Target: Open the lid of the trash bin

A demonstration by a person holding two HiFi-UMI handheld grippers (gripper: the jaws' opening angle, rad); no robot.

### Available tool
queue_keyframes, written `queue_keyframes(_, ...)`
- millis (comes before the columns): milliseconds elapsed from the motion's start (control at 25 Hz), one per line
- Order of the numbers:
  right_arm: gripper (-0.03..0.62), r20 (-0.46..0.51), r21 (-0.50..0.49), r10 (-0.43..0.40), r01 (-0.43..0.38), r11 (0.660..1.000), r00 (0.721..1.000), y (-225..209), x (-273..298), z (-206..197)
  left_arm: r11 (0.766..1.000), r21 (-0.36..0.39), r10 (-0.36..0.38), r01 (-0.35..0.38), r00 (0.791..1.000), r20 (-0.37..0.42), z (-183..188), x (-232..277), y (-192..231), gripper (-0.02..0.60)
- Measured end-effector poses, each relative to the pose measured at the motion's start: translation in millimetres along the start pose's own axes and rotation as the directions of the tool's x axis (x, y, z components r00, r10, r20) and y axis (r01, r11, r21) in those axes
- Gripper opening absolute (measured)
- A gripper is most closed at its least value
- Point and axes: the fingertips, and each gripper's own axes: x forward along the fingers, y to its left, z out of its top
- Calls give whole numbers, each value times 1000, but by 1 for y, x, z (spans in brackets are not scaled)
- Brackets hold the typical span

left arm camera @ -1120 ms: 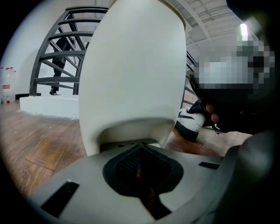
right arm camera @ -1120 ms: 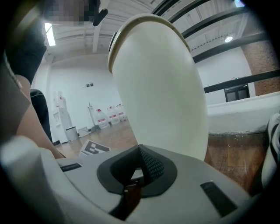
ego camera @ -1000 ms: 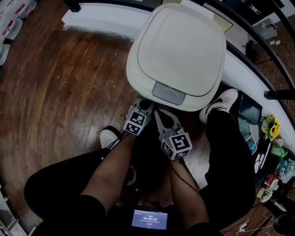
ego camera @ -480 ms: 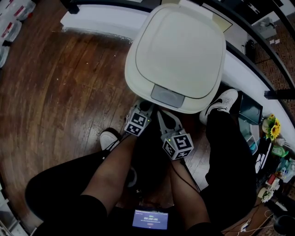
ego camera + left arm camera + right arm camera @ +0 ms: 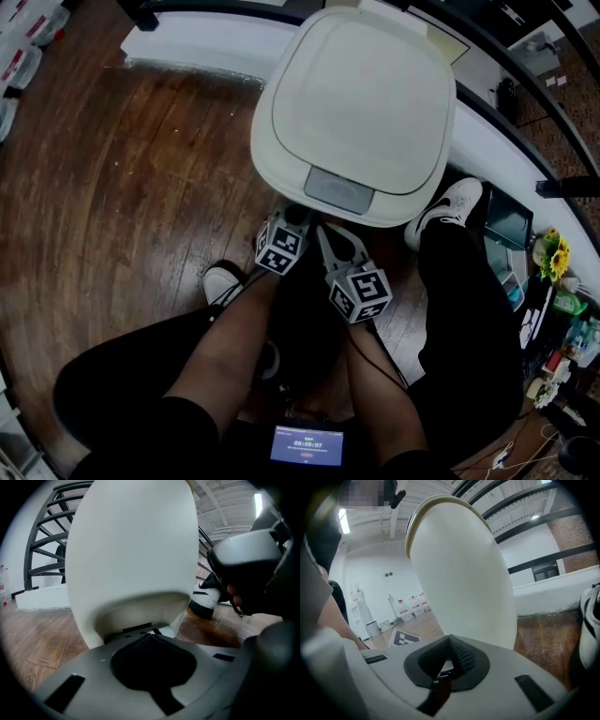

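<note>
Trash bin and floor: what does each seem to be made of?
The trash bin looks like moulded plastic: cream, smooth, satin, with rounded seamless edges; the grey panel at its front edge is probably plastic too. The floor looks like varnished wood planks: brown grain, board seams, a slight sheen.

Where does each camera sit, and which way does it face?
Head view: overhead, facing steeply down at the trash bin; shows legs, forearms, left gripper, right gripper.
Left gripper view: near the floor, tilted up at the trash bin; shows own jaws, the right gripper.
Right gripper view: near the floor, tilted up at the trash bin; shows own jaws, a forearm.
Shared: all show the trash bin and white shoe.
</note>
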Motion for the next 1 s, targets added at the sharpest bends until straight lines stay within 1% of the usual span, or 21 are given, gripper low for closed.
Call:
queue_keyframes(600, 17, 8, -6, 7, -7, 1000, 1000, 7, 2, 8, 999, -24, -26, 24, 996, -86, -5, 4, 0, 40)
queue_keyframes(680, 17, 7, -10, 10, -10, 1000, 1000, 8, 2, 8, 1000, -14, -27, 26, 995, -101, -7, 5, -1, 40)
queue_keyframes(880, 17, 12, -12, 0, 0, 1000, 1000, 4, 1, 12, 999, 19, -32, 36, 985, -169, -12, 12, -2, 38)
queue_keyframes(1000, 17, 15, -13, -1, 1, 1000, 1000, 3, 0, 14, 999, 20, -32, 36, 984, -177, -11, 12, -3, 40)
